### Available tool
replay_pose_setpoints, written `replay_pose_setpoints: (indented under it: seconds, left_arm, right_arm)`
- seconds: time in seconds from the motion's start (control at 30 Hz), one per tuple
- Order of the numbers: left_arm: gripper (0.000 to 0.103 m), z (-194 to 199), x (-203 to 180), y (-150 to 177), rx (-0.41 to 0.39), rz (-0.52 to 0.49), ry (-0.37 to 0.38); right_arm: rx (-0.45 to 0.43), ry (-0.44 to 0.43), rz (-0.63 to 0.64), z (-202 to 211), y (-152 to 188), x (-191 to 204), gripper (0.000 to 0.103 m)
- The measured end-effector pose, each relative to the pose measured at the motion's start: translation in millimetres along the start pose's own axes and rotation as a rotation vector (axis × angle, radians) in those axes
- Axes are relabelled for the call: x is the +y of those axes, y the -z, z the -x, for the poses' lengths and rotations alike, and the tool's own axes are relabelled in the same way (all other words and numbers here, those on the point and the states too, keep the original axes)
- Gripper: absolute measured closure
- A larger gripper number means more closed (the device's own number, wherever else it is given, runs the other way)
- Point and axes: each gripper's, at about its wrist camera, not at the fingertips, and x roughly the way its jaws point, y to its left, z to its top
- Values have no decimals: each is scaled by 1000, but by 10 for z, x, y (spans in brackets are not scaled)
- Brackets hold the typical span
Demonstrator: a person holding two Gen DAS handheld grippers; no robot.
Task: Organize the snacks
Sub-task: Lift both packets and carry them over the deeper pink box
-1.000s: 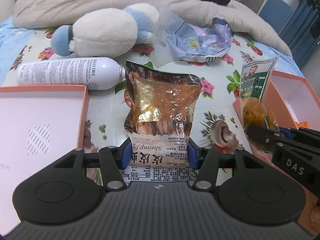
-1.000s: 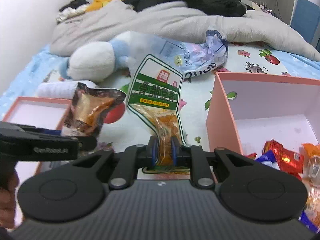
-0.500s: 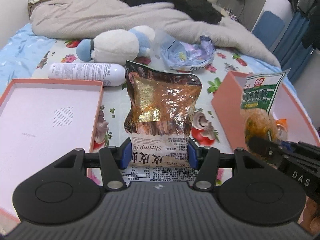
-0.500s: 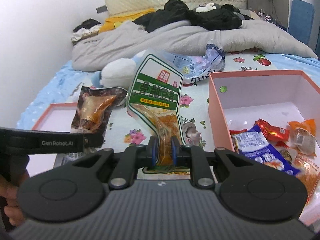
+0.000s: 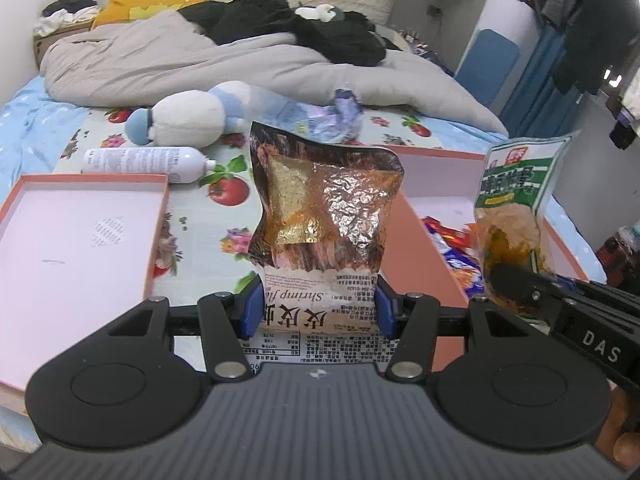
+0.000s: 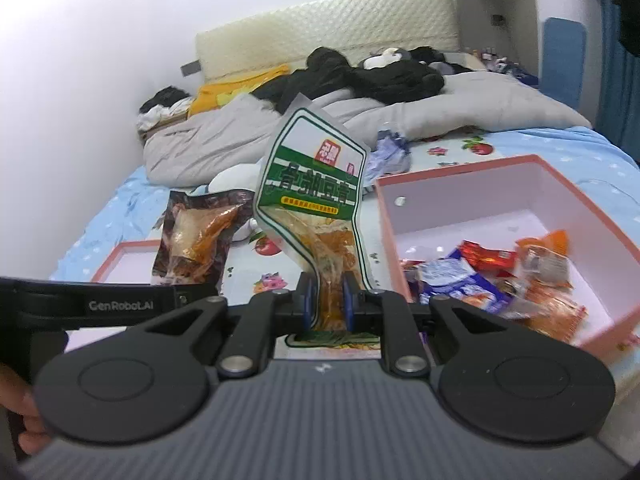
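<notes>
My left gripper (image 5: 318, 308) is shut on a brown and gold shrimp snack bag (image 5: 324, 216) and holds it upright above the bed; the bag also shows in the right wrist view (image 6: 198, 236). My right gripper (image 6: 325, 300) is shut on a green and white snack pouch (image 6: 316, 184), held upright just left of the pink box (image 6: 492, 168). The pouch also shows in the left wrist view (image 5: 516, 184). The box holds several wrapped snacks (image 6: 496, 276).
The pink box lid (image 5: 72, 240) lies open on the left. A white spray bottle (image 5: 144, 160), a white and blue plush toy (image 5: 188, 118) and a crumpled plastic bag (image 5: 320, 116) lie behind on the floral sheet. A grey duvet (image 5: 200, 56) covers the far bed.
Both grippers have risen and pulled back with their bags. The pink box and the snacks in it have come into fuller view on the right.
</notes>
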Motion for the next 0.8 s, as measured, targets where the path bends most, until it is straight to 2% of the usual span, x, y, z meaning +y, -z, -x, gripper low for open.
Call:
replay_pose_setpoints:
  seconds: [0.23, 0.47, 0.63, 0.8]
  left_arm:
    - [43, 84, -420, 105, -7, -18, 64]
    - [43, 115, -784, 229, 12, -43, 140]
    - [43, 0, -972, 138, 22, -75, 142]
    - [43, -310, -1170, -60, 46, -101, 151]
  right_arm:
    - [-19, 78, -17, 351, 92, -300, 84]
    - [-33, 144, -61, 420, 77, -511, 84]
    - [-21, 151, -96, 403, 86, -709, 84]
    - [-13, 157, -115, 314, 46, -930, 84]
